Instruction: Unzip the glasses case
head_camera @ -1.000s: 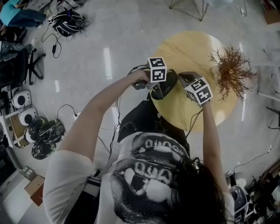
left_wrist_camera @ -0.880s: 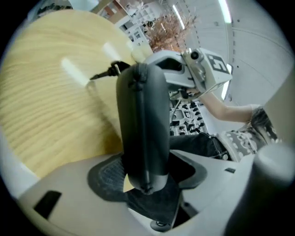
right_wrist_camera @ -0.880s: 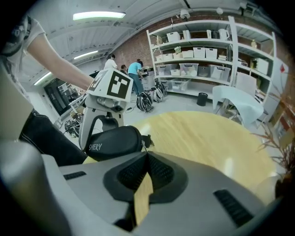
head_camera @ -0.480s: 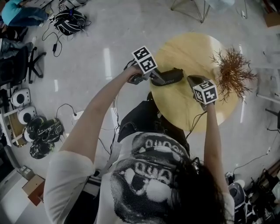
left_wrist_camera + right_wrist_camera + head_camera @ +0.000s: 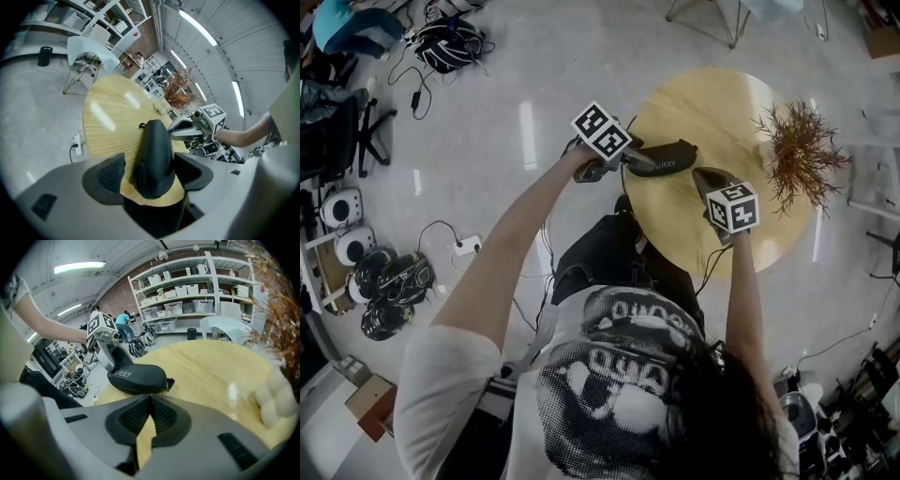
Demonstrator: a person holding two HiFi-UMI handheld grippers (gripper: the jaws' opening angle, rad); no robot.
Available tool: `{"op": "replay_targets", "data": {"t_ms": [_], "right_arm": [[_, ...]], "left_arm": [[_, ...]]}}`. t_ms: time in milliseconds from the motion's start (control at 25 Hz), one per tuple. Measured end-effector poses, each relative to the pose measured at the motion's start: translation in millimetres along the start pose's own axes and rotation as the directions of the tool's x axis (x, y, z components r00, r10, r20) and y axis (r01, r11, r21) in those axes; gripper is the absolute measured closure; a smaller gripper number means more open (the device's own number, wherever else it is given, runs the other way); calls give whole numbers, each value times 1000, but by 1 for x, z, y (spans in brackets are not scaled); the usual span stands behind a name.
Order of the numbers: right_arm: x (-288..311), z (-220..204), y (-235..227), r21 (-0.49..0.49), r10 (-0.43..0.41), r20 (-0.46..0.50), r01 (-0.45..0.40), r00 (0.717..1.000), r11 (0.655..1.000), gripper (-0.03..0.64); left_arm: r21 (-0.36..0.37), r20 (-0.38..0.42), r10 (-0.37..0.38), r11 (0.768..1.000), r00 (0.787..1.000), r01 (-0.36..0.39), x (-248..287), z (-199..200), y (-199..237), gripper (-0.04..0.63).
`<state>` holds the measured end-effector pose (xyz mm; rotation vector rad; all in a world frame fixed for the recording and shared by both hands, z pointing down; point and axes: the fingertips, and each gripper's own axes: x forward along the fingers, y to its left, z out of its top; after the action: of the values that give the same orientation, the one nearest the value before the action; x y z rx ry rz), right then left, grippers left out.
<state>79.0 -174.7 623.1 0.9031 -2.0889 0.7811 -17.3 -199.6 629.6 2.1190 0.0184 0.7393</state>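
Observation:
A black zipped glasses case (image 5: 666,157) lies at the left rim of the round wooden table (image 5: 712,103), one end hanging over the edge. My left gripper (image 5: 642,161) reaches in from the left and straddles that end of the case (image 5: 152,159). Its jaws are opening, and a gap shows beside each pad. The zipper pull (image 5: 169,382) sticks out at the case's far end, on the table. My right gripper (image 5: 705,174) hovers just short of that end, shut with nothing between its pads (image 5: 150,401). In the right gripper view the case (image 5: 136,378) lies straight ahead.
A dried brown branch plant (image 5: 802,155) stands at the table's right side, with a lumpy white object (image 5: 274,399) at its foot. Helmets (image 5: 389,286), cables and a power strip (image 5: 469,247) lie on the floor to the left. Shelves (image 5: 187,287) and a white chair (image 5: 89,51) stand beyond.
My left gripper swung out to the left and the case turned with it, now lying along the table's rim. My right gripper pulled back off the case toward the person.

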Motion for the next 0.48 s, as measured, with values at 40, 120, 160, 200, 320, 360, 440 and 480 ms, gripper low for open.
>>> {"op": "replay_targets", "data": {"t_ms": [40,120,160,200,320,360,440,480], "right_arm": [[-1,-1,2,10,-3,13,3,1000,1000,618],[-3,-4,4,27,-11,34,10,999,1000,617],[-5,-5,6,34,-13,45,12,999,999,617],[-7,-5,9,40,-14,56,12,998,999,617],[-17,-5,22,43,0,84,-3,996,999,611],[-21,-6,27,38,7,93,-10,996,999,601],[-28,-8,35,25,15,113,-18,993,1000,598],[-32,-9,38,19,17,125,-20,992,1000,598]], "left_arm": [[9,16,16,1000,1000,-16,1,1,-1,270],[23,66,49,998,997,-51,1,3,0,265],[25,104,63,998,993,-66,-1,6,0,267],[21,147,73,997,986,-77,-5,10,-1,267],[-5,271,100,995,957,-102,-26,19,-10,267],[-13,311,114,993,943,-116,-34,21,-14,267],[-27,400,132,991,907,-133,-48,25,-24,268],[-34,443,134,990,887,-133,-53,26,-31,271]]}}
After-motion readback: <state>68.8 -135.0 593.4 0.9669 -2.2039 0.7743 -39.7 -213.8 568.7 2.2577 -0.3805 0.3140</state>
